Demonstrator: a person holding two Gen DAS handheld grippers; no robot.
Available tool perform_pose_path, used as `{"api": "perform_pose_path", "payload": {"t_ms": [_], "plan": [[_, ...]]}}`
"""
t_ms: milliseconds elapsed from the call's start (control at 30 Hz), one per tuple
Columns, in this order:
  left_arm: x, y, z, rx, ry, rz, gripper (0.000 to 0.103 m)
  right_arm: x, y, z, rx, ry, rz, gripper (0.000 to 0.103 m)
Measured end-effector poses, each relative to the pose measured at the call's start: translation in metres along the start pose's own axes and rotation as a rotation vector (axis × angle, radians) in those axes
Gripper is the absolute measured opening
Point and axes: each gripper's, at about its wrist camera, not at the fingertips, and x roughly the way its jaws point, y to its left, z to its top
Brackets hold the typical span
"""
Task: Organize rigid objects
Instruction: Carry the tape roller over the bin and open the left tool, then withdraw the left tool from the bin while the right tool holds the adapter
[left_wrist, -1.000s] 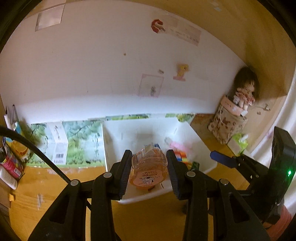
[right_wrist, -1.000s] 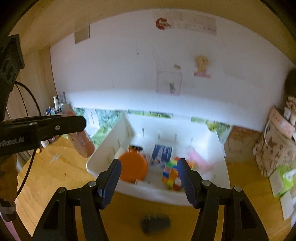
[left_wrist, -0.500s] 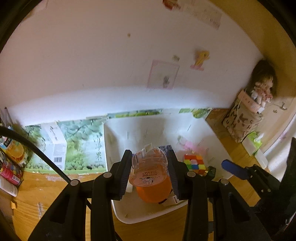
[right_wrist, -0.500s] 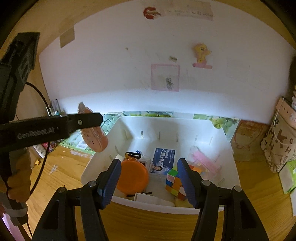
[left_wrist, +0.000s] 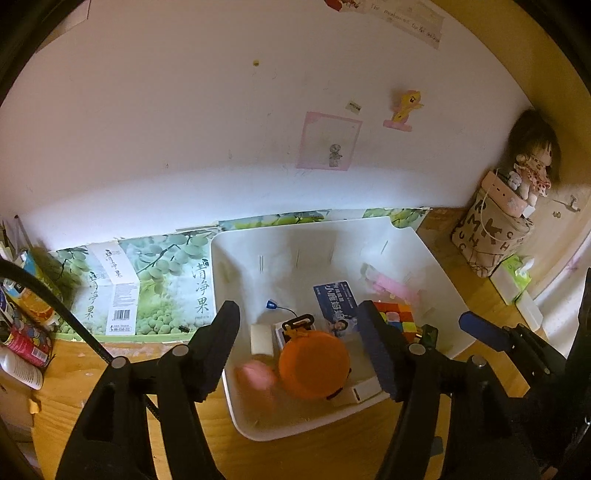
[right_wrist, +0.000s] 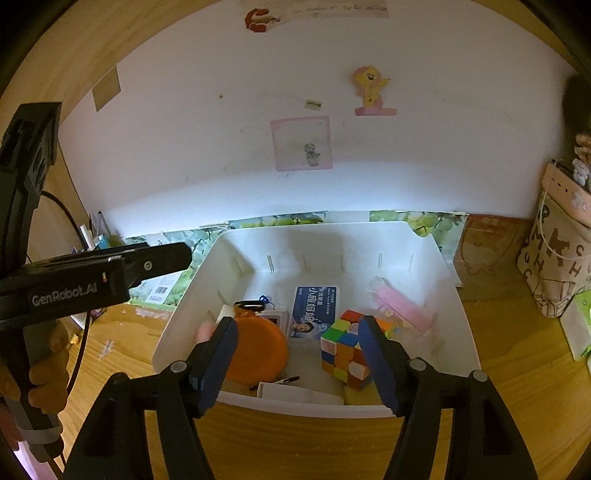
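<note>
White bin (left_wrist: 436, 258) now holds the pink container (left_wrist: 256, 373), released by the opening left gripper (left_wrist: 301, 347).

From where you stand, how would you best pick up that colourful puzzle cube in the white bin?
Probably grip the puzzle cube across two opposite flat faces, coming down from above. It sits in the bin with its top clear, though the orange disc lies beside it.

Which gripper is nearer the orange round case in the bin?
Left. The left gripper, jaws opening, hangs over the orange round case. The right gripper, also opening, sits at the white bin's front wall, the case behind its left finger.
</note>
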Motion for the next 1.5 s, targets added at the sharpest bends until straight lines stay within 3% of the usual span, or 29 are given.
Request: {"api": "perform_pose_path", "payload": {"t_ms": [233,500,900,1167,1500], "plan": [[-0.025,-0.003,-0.005,-0.027,-0.023,0.011,0.083,-0.018,-0.004,-0.003,0.021,-0.026,0.005,0.077],[-0.043,-0.009,-0.031,-0.018,0.008,0.067,0.083,-0.036,-0.007,-0.022,0.022,-0.002,-0.003,0.08],[-0.058,-0.008,-0.096,-0.154,0.082,0.022,0.083,-0.038,-0.018,-0.084,0.081,0.131,-0.022,0.08],[-0.06,-0.004,-0.13,-0.19,0.141,0.043,0.083,-0.02,-0.025,-0.125,0.113,0.277,-0.041,0.08],[-0.054,0.001,-0.15,-0.215,0.214,0.081,0.083,-0.004,-0.029,-0.151,0.13,0.373,-0.045,0.08]]}}
